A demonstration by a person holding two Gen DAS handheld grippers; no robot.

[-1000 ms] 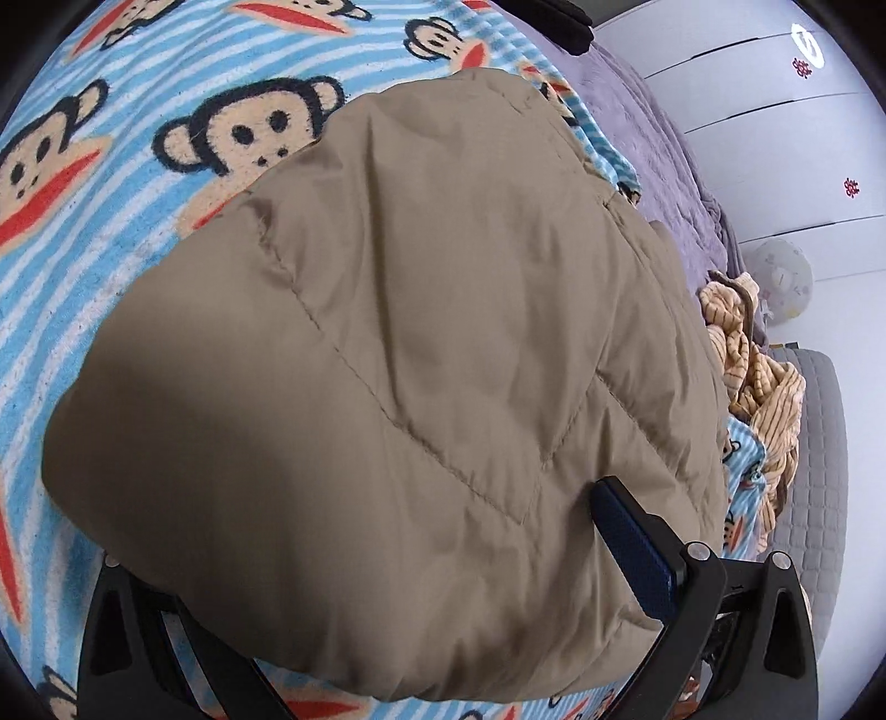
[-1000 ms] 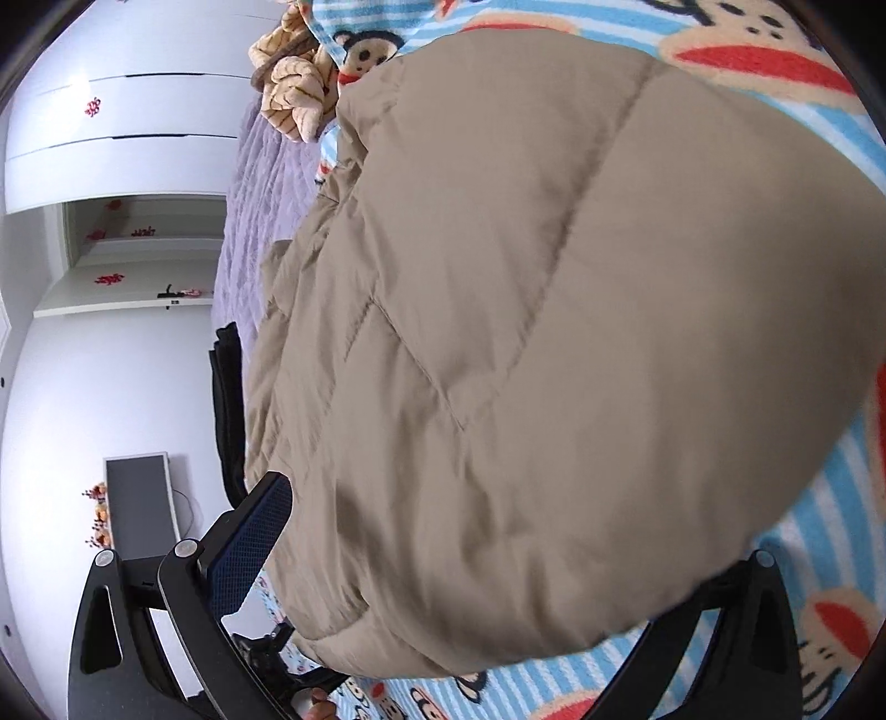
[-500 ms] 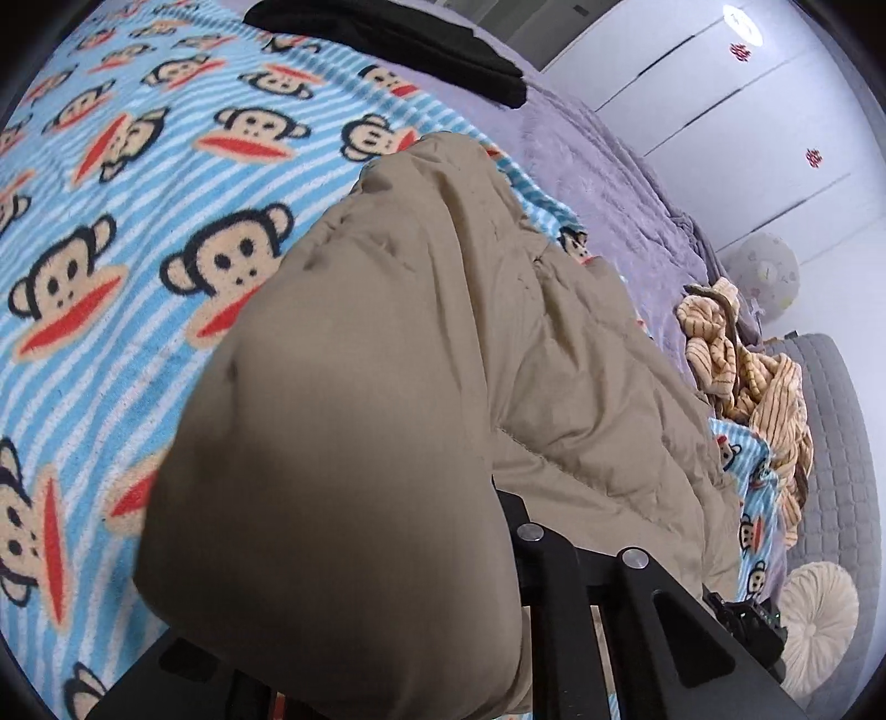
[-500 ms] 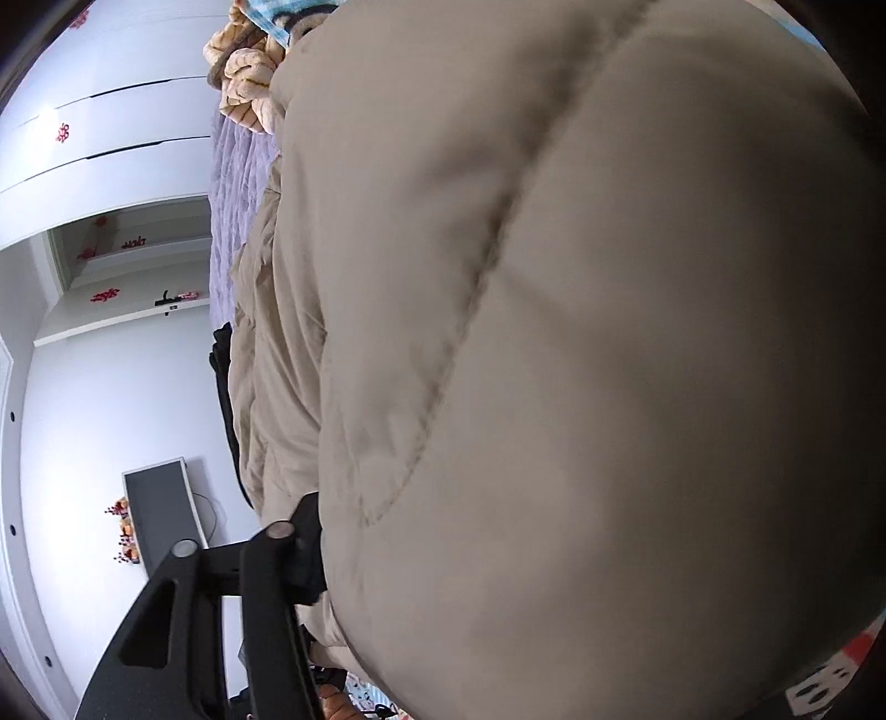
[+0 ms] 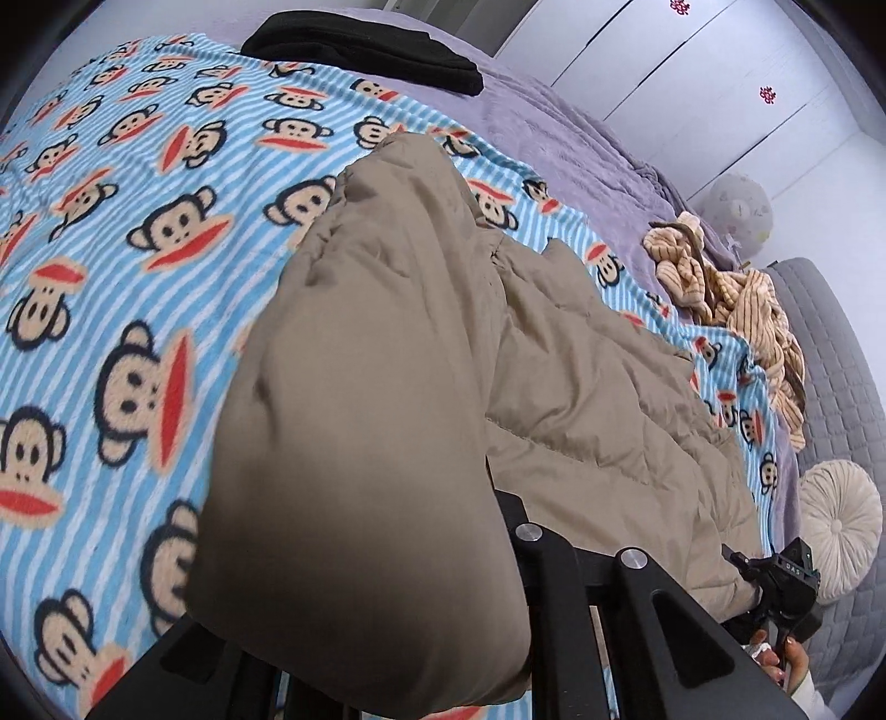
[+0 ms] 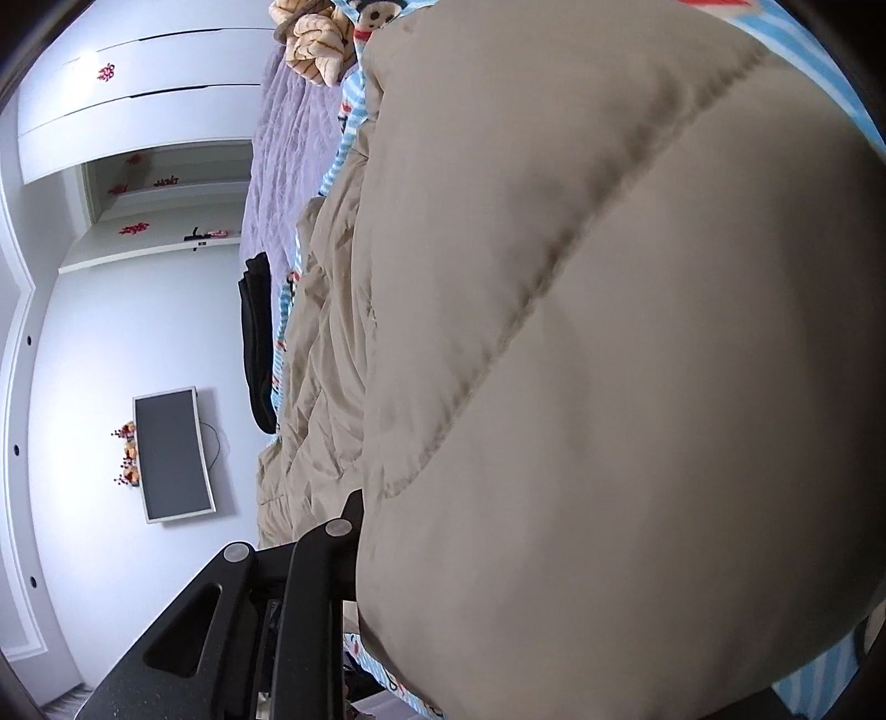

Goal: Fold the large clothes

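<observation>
A large tan quilted jacket [image 5: 387, 360] lies on a bed covered by a blue striped monkey-print blanket [image 5: 138, 232]. My left gripper [image 5: 443, 609] is shut on a thick fold of the jacket, lifted off the blanket; the fabric hides its fingertips. In the right wrist view the same jacket [image 6: 609, 360] fills most of the frame. My right gripper [image 6: 421, 598] is shut on another part of its edge, with only the left finger arm [image 6: 326, 548] showing. The right gripper also shows in the left wrist view [image 5: 781, 587] at the jacket's far end.
A black folded garment [image 5: 365, 50] lies at the blanket's far edge on a purple bedspread [image 5: 581, 149]. A tan striped garment [image 5: 731, 299] is heaped at the right. A round cream cushion [image 5: 836, 515] sits on a grey sofa [image 5: 830, 354]. White wardrobes [image 5: 692, 61] and a wall television [image 6: 171, 454] stand behind.
Both grippers closed on the jacket's edge and raised it. The jacket went from lying flat between open fingers to a bunched fold, lifted off the blanket.
</observation>
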